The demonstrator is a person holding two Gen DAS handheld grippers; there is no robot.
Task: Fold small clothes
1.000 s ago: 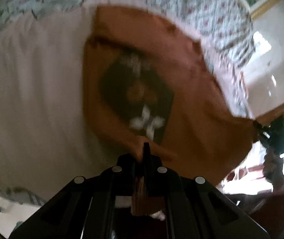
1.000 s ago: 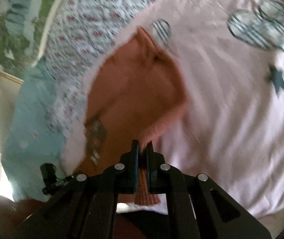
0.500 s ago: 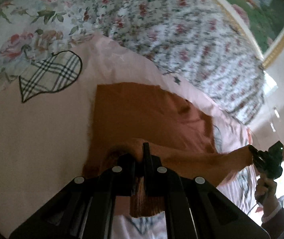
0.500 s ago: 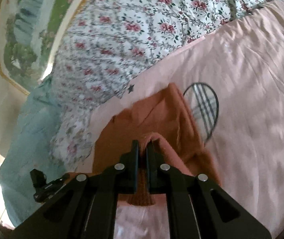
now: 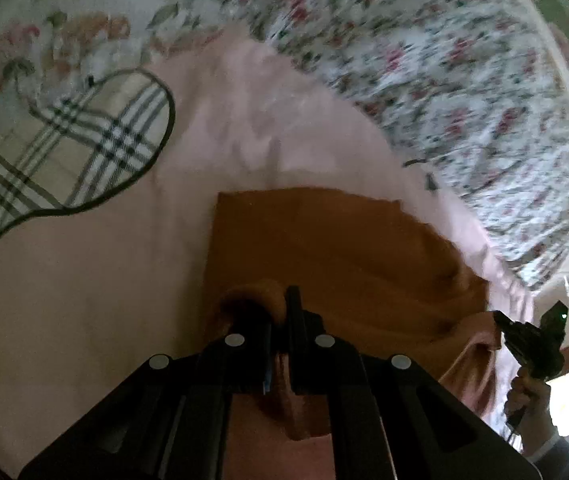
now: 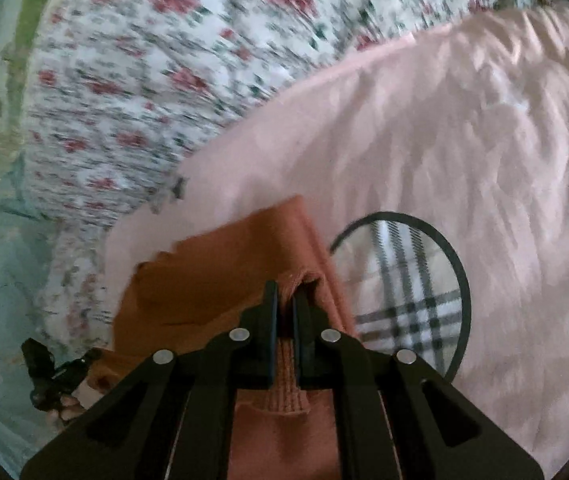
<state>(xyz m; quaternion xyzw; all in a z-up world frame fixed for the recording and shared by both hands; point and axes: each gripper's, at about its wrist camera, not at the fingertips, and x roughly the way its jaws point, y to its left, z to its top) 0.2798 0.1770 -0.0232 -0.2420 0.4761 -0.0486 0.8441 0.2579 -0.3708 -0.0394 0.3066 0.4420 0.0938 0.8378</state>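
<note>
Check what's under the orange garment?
The orange garment lies on the pink sheet; the right wrist view shows its edge beside a plaid patch. Anything beneath is covered.

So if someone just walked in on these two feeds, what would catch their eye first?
Probably the orange garment, lying partly folded on the pink sheet mid-frame in both views. Next, both grippers are clamped on its near edge: the left gripper and the right gripper each pinch a bunched bit of orange fabric. After that, the plaid heart patch at the left of the left wrist view, and the floral bedding beyond the sheet.
</note>
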